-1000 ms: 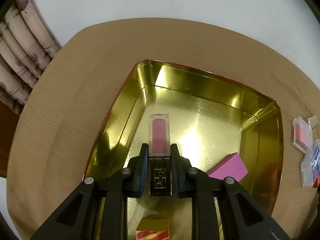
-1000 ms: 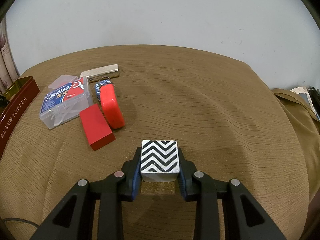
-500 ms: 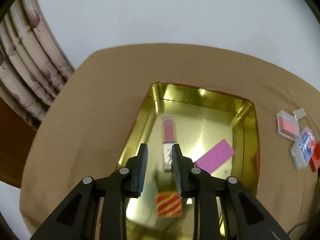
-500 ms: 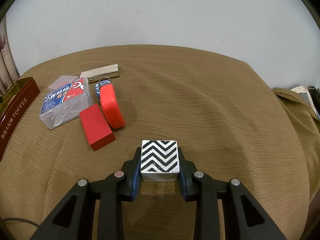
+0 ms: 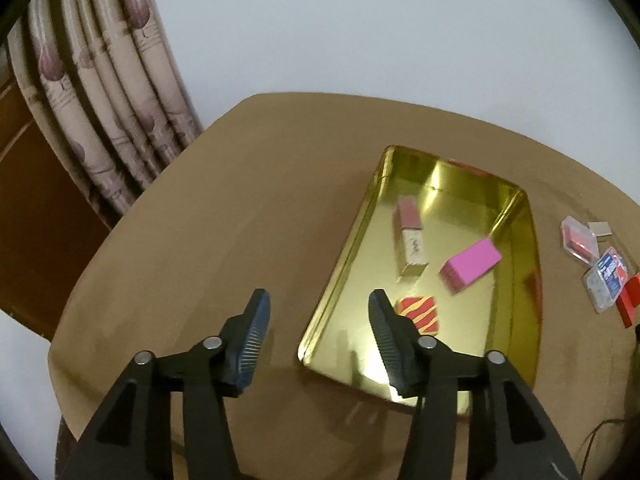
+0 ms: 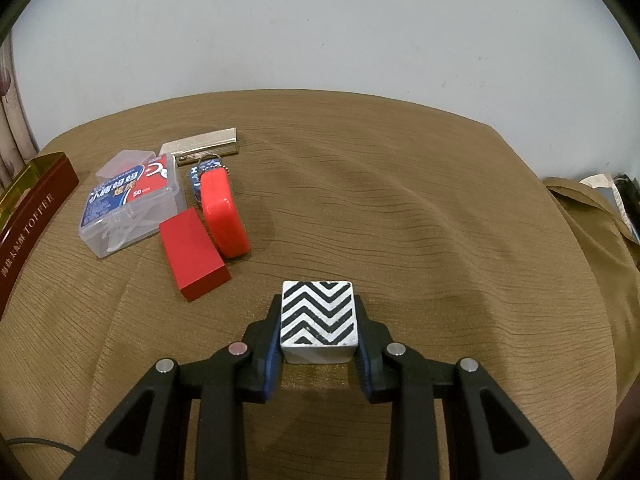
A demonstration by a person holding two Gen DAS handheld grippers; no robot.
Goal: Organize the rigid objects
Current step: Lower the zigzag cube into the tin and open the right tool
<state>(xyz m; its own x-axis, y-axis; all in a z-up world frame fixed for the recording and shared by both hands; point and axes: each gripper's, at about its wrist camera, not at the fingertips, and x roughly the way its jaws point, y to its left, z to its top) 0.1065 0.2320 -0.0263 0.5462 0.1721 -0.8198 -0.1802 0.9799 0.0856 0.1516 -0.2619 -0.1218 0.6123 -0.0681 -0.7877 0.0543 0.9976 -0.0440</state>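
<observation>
Left gripper [image 5: 316,328] jaws just spread, empty, beside tray [image 5: 352,240]; right gripper [image 6: 318,340] clenched on zigzag cube [image 6: 318,320]: lift clear, carry level to tray

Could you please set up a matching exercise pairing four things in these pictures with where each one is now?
Things:
1. pink block
2. zigzag cube
3. red block
4. left gripper

Places or states:
A. open, holding nothing
B. in the gold tin
C. on the cloth beside the floss box
D. between the right gripper pads

Pairs: 1-B, 2-D, 3-C, 4-A
</observation>
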